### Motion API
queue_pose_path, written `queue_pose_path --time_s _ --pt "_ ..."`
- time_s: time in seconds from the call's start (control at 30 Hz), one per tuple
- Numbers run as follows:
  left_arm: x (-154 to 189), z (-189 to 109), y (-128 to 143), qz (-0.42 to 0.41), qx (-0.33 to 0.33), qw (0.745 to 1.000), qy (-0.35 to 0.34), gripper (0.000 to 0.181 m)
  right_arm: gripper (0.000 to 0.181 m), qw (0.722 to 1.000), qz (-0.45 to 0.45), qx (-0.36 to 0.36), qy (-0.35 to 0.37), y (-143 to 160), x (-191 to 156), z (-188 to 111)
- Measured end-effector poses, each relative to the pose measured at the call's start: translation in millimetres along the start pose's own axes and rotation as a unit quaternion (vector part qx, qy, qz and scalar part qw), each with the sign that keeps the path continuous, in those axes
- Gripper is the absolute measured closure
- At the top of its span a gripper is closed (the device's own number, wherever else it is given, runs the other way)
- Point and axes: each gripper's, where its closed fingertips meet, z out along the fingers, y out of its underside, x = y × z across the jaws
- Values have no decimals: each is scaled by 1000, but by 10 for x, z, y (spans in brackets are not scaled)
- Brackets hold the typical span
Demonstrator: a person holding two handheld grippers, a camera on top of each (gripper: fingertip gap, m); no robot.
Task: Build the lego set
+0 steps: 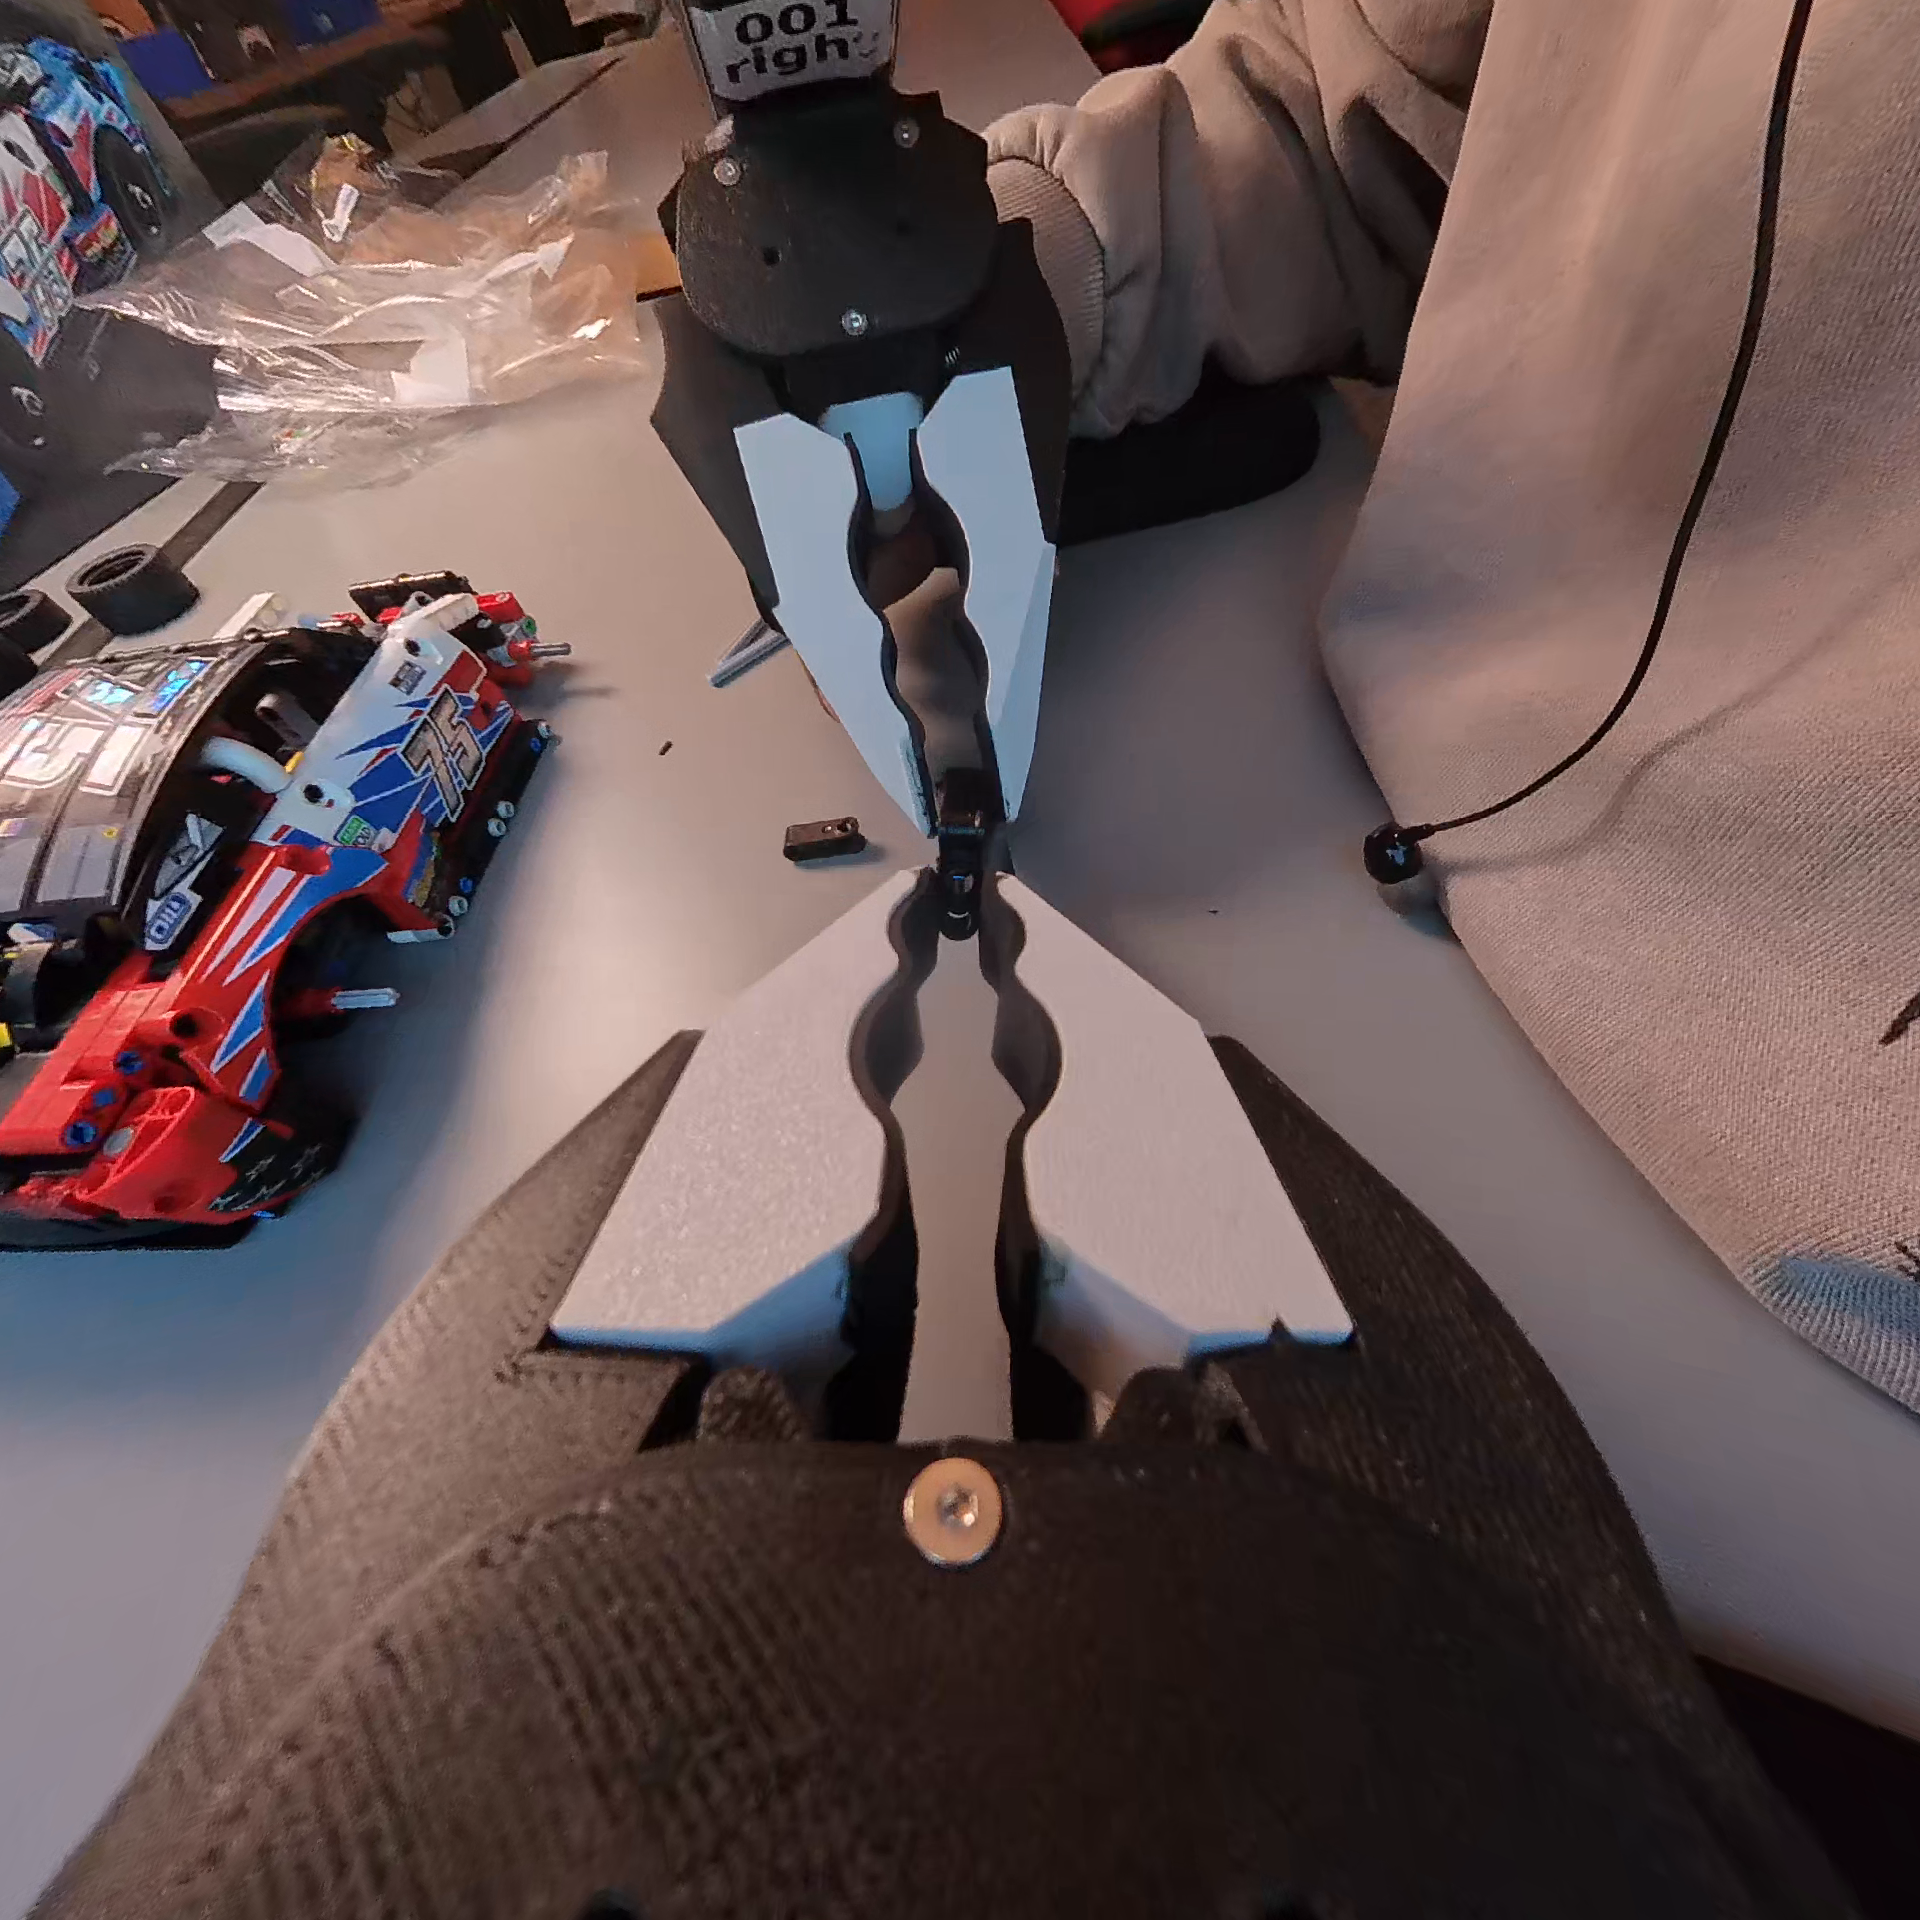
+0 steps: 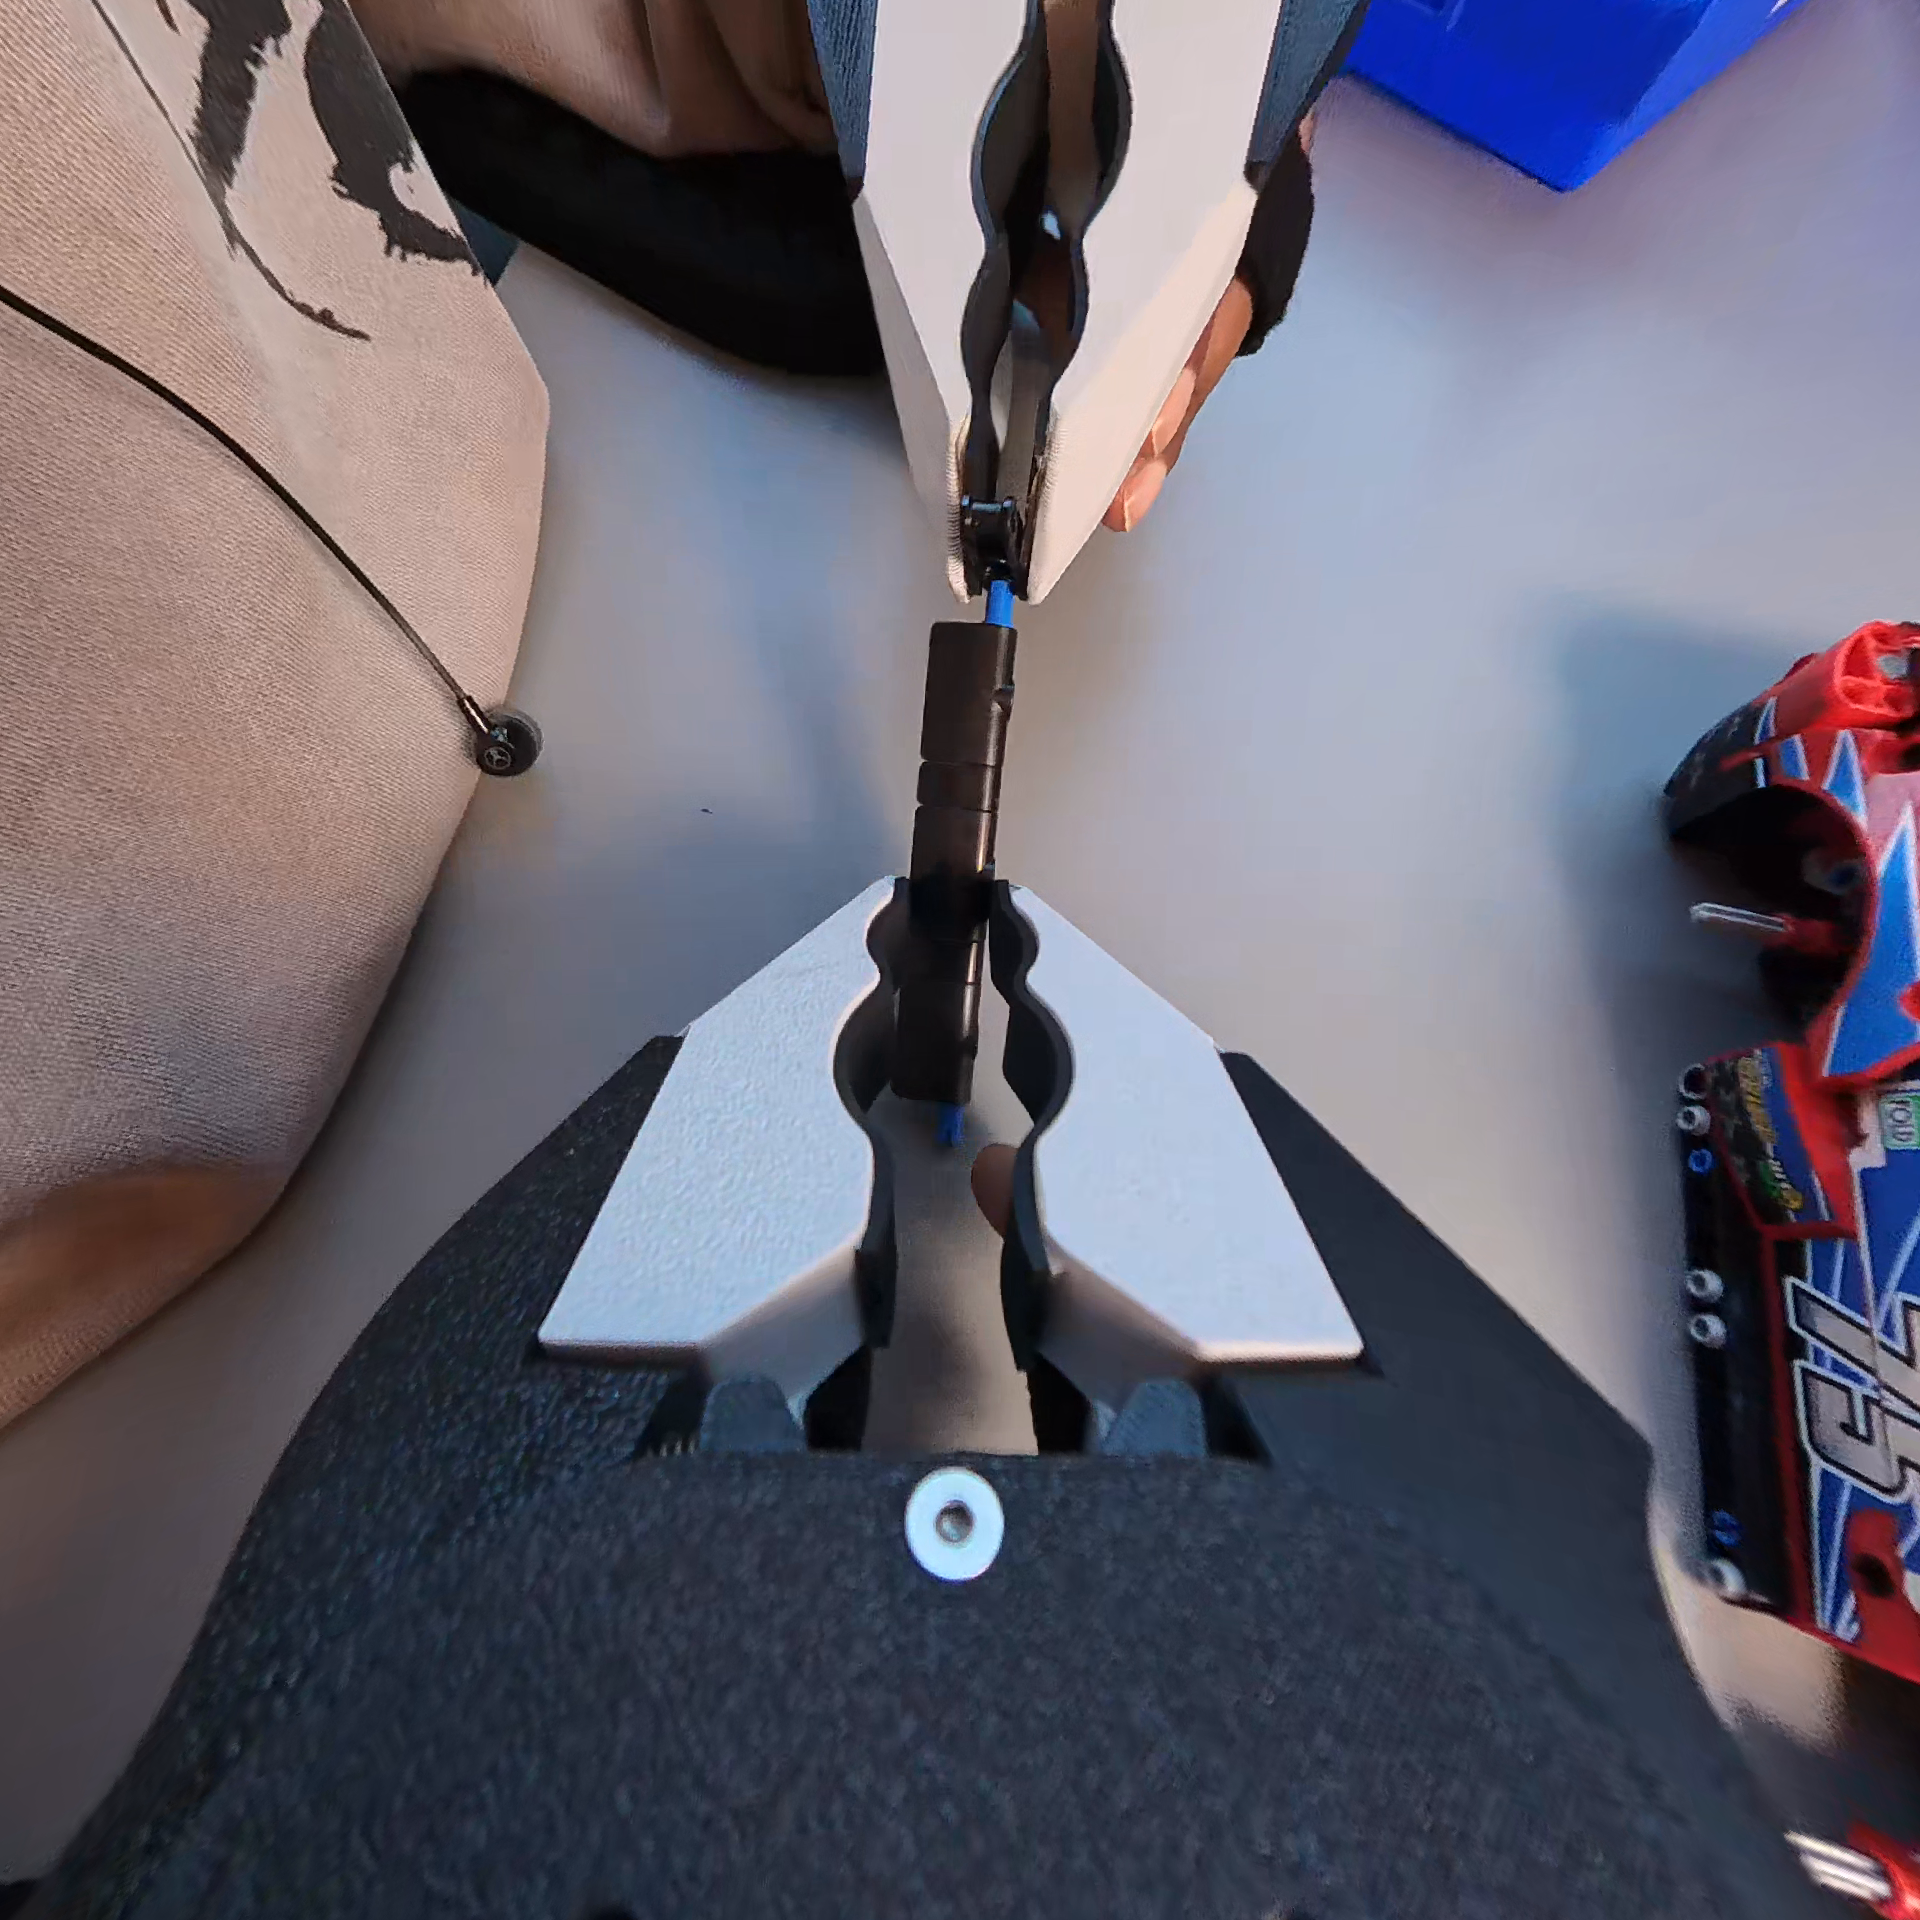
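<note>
My right gripper (image 2: pixel 948 894) is shut on a long black beam (image 2: pixel 961 748) that sticks out forward past its tips. A blue pin (image 2: pixel 1000 603) shows at the beam's far end. My left gripper (image 2: pixel 992 587) faces it tip to tip and is shut on a small black connector (image 2: pixel 987 525) that meets the blue pin. In the left wrist view the left gripper (image 1: pixel 956 888) is at the bottom and the right gripper (image 1: pixel 961 826) comes down from the top, with the black parts (image 1: pixel 956 904) joined between them just above the grey table (image 1: pixel 623 1039).
A red, white and blue lego car (image 1: pixel 260 883) lies to the left; it also shows in the right wrist view (image 2: pixel 1829 1247). A loose black piece (image 1: pixel 824 837), tyres (image 1: pixel 130 587) and plastic bags (image 1: pixel 395 312) lie nearby. A person's beige sweatshirt (image 1: pixel 1662 623) with a corded earbud (image 1: pixel 1397 854) borders the right. Spacing between my two grippers at the tips: around 5 centimetres.
</note>
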Motion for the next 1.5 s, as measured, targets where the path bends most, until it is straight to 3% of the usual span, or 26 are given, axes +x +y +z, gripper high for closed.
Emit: queue_pose_path --time_s 0.43,0.77,1.03,1.1,1.2,1.27,1.33,1.5 --pt "3 49 -94 -10 21 1000 -1 175 171 999 7 43 15 -139 23 72" --pt "70 95 -73 42 1 999 -12 175 176 999 6 38 5 -164 -30 86" --pt "148 141 -85 49 8 999 12 175 177 998 21 49 -39 -151 -119 74" --pt "100 148 -82 22 5 1000 7 175 176 998 26 43 -41 -135 -97 69" --pt "-127 88 -124 -69 27 997 -21 175 172 997 3 64 31 -211 114 -8" --pt "-300 33 -144 -142 45 988 -45 176 155 994 -30 65 87 -244 238 -72" --pt "-470 -11 -109 -232 60 969 -67 176 140 984 -86 45 152 -243 340 -93" --pt "-620 -49 -130 -381 117 916 -46 176 140 937 -197 -18 287 -237 583 -75"
